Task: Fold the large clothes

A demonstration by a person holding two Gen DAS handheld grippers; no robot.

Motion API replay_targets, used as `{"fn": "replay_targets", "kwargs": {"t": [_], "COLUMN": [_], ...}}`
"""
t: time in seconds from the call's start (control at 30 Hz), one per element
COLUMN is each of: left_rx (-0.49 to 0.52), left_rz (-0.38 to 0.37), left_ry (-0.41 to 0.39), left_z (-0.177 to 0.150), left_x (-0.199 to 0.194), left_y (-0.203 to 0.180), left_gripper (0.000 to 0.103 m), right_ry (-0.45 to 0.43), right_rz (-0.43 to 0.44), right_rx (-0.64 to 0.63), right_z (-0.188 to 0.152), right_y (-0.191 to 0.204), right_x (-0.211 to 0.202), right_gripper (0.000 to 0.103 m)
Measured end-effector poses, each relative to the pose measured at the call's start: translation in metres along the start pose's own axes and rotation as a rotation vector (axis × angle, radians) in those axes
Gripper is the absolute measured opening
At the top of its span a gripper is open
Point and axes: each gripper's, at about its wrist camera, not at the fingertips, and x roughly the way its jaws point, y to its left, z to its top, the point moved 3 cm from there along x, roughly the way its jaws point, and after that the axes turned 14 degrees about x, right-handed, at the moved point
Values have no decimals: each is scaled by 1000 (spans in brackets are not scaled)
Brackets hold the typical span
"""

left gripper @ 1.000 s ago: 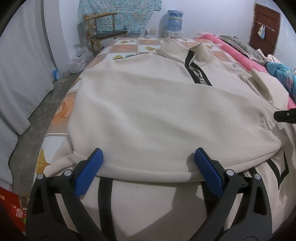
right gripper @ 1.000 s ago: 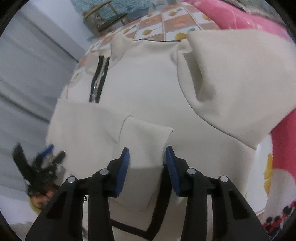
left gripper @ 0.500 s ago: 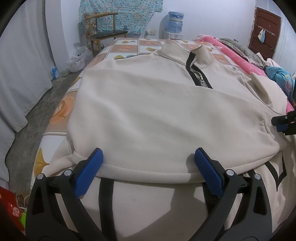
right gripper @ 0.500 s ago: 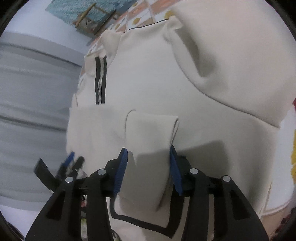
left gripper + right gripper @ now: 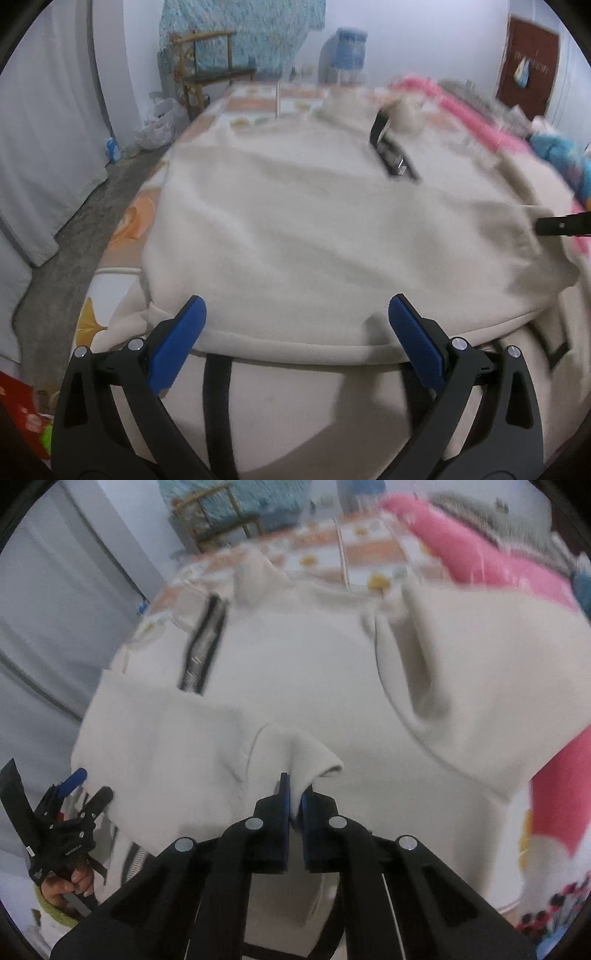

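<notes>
A large cream fleece pullover [image 5: 314,229] with a black zip [image 5: 391,155] lies spread on the bed, its lower part folded up. It also shows in the right wrist view [image 5: 295,672]. My left gripper [image 5: 295,332] is open, its blue pads astride the folded hem, not touching it. My right gripper [image 5: 294,797] is shut on a folded cuff flap [image 5: 295,749] of the pullover. The left gripper [image 5: 70,801] shows at the left edge of the right wrist view.
The bed has a patterned sheet [image 5: 125,225]. A pink blanket [image 5: 480,565] and blue cloth [image 5: 557,155] lie on the right side. A wooden chair [image 5: 210,74], a water dispenser [image 5: 347,48] and grey curtains [image 5: 48,129] stand beyond.
My right gripper has closed on the cuff flap that lay between its open pads. The left gripper stays open at the hem; both views blur from motion.
</notes>
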Motion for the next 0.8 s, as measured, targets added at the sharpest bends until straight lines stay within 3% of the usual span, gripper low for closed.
{"fn": "replay_targets", "kwargs": {"t": [0.1, 0.2, 0.27, 0.33, 0.47, 0.57, 0.67, 0.73, 0.8], "left_rx": [-5, 0, -10, -5, 17, 14, -27, -76, -140], "left_rz": [-75, -162, -214, -264, -278, -207, -117, -83, -63], "left_ry": [-119, -189, -221, -247, -231, -148, -56, -2, 53], "left_z": [2, -5, -11, -14, -11, -5, -2, -6, -14], "left_x": [-33, -61, -72, -81, -78, -56, -26, -10, 3], "left_y": [3, 3, 2, -2, -7, -2, 13, 24, 36], "left_gripper": [95, 95, 95, 91, 85, 73, 60, 49, 45], "right_ry": [-46, -60, -46, -32, -108, -222, -281, -280, -251], "right_rz": [54, 104, 150, 214, 402, 545, 594, 557, 477], "right_rx": [-39, -81, -118, -191, -356, -443, -442, -394, -335], "right_z": [15, 34, 53, 70, 91, 96, 106, 118, 126], "right_y": [22, 52, 90, 153, 287, 347, 348, 317, 274], "right_x": [-24, -38, -40, -40, -84, -140, -163, -150, -122], "right_gripper": [5, 5, 5, 5, 5, 5, 5, 5, 5]}}
